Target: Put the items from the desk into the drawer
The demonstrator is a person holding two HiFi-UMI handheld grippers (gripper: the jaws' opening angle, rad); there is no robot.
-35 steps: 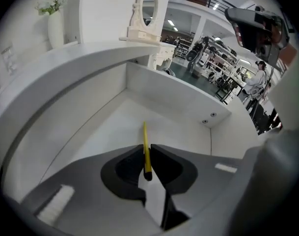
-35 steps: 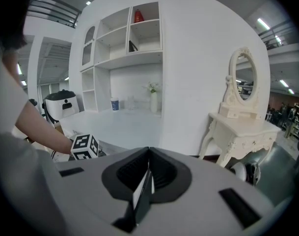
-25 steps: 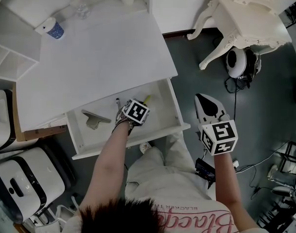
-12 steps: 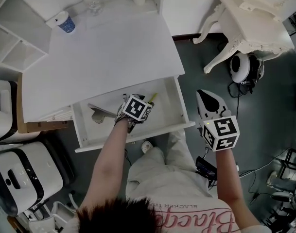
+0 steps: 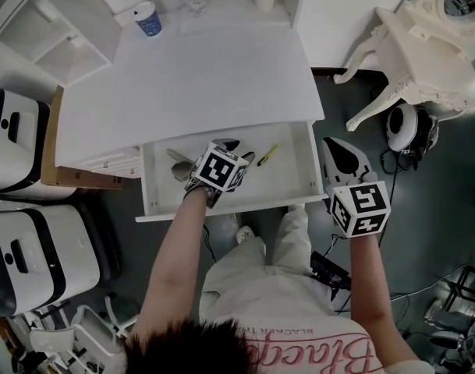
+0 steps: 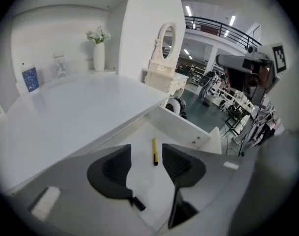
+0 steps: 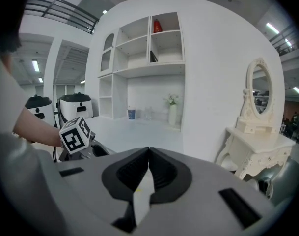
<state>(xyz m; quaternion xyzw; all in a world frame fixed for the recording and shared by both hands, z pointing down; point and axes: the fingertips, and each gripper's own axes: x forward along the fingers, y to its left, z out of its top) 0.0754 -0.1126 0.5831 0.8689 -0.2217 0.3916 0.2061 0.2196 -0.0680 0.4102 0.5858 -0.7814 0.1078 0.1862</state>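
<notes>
White counter (image 5: pixel 198 84), its drawer (image 5: pixel 288 179) pulled fully out beneath the left tool (image 6: pixel 146 157).

Left tool: jaws spread wide, having just been opening; nothing sits between the pads. The yellow pen (image 6: pixel 154 152) lies flat on the drawer floor just ahead of and below this tool, in line with the gap but untouched. A grey flat item (image 5: pixel 179 162) lies in the drawer to its left. A short dark stick (image 6: pixel 138 203), which we cannot identify, shows just under the left jaw.

Right tool (image 7: pixel 148 156): jaws pressed together, empty, held outside the drawer on its right side.

We judge the step in hand to be pulling the left tool clear after the drop. To do it well:
- keep the jaws wide and lift straight up, so that neither pad drags the pen or the dark stick;
- clear the drawer's front wall before swinging toward the counter.

Far ahead of the left tool, at the counter's back edge, stand a blue-patterned cup (image 6: pixel 30 77), a clear glass (image 6: pixel 60 65) and a vase (image 6: pixel 99 57). If they count as items, the cup looks easiest: upright, approached level.
</notes>
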